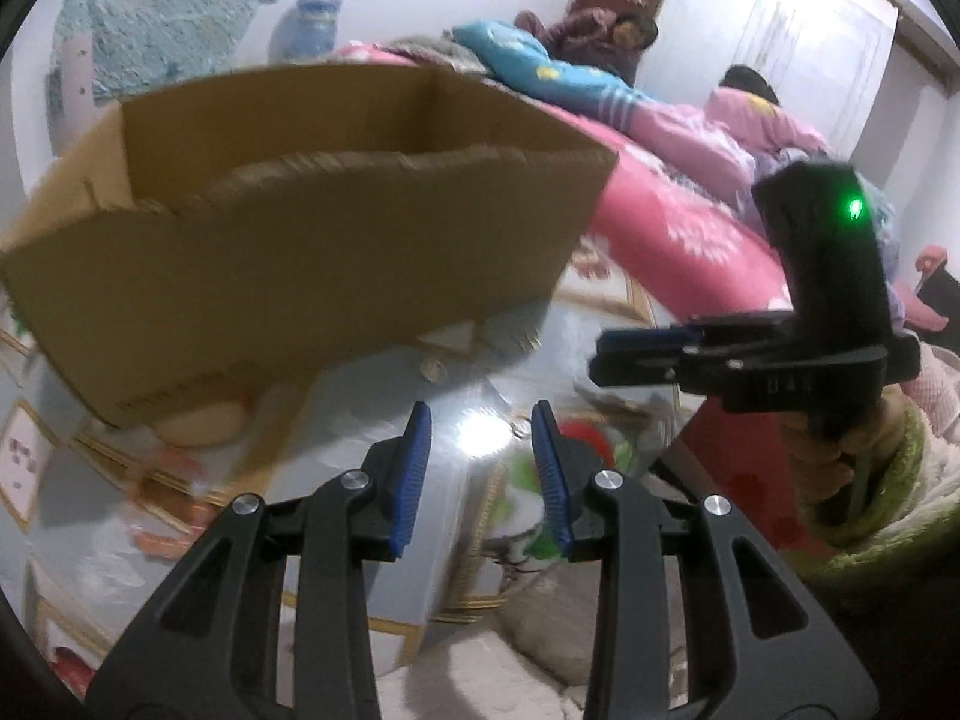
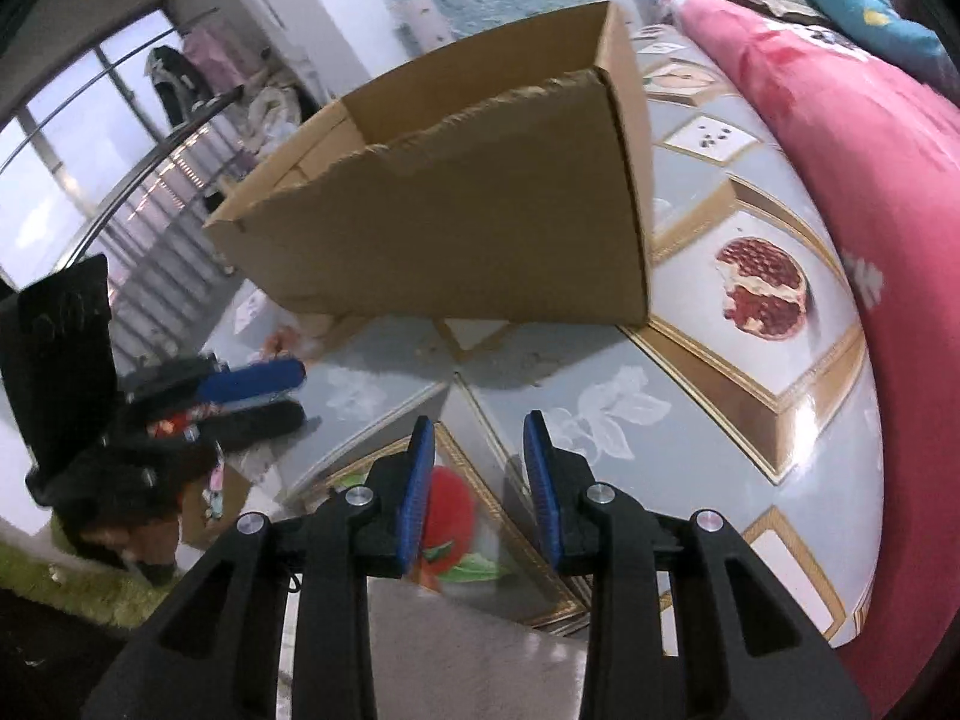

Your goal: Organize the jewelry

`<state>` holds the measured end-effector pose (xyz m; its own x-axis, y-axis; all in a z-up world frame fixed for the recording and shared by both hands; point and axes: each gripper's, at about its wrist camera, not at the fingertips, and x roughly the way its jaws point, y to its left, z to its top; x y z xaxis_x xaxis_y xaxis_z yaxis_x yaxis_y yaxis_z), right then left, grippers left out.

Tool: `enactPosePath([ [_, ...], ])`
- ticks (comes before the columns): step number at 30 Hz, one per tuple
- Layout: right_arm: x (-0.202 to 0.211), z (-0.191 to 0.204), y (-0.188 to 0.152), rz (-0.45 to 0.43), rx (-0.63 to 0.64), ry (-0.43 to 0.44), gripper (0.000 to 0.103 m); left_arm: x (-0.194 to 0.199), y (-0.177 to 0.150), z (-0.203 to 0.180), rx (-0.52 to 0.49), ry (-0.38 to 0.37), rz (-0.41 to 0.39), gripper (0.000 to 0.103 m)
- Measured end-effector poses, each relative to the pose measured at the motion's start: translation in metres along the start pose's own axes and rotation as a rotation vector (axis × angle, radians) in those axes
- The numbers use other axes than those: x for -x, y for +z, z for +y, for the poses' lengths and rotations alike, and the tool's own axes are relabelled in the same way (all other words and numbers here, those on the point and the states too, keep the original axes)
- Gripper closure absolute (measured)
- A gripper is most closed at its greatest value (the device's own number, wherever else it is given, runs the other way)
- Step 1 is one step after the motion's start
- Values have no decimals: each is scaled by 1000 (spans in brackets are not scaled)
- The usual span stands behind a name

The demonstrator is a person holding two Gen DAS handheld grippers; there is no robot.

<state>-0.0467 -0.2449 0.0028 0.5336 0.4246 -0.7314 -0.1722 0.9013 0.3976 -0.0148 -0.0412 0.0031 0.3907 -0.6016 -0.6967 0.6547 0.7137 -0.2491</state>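
An open-topped cardboard box with a torn front edge stands on a glossy patterned surface. Its inside is mostly hidden. No jewelry can be made out; a small pale round thing lies by the box's near corner, too blurred to identify. My left gripper hovers in front of the box, open with nothing between its blue pads. My right gripper is likewise open with nothing between its fingers. Each gripper appears side-on in the other's view: right gripper, left gripper.
A pink quilt borders the surface on the right, with a person in pink lying behind it. A hand in a fluffy green sleeve holds the right gripper. A window and railing are at the left.
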Motion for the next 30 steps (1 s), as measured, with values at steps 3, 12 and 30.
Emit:
enactPosePath([
  [3, 2, -5, -2, -23, -30, -2, 73, -14, -4, -7, -22, -3, 30, 70],
  [12, 2, -18, -5, -44, -81, 3, 73, -42, -3, -27, -103, 57, 72, 71],
  [30, -4, -20, -8, -47, -114, 9, 73, -59, 0, -45, -204, 159, 77, 83],
])
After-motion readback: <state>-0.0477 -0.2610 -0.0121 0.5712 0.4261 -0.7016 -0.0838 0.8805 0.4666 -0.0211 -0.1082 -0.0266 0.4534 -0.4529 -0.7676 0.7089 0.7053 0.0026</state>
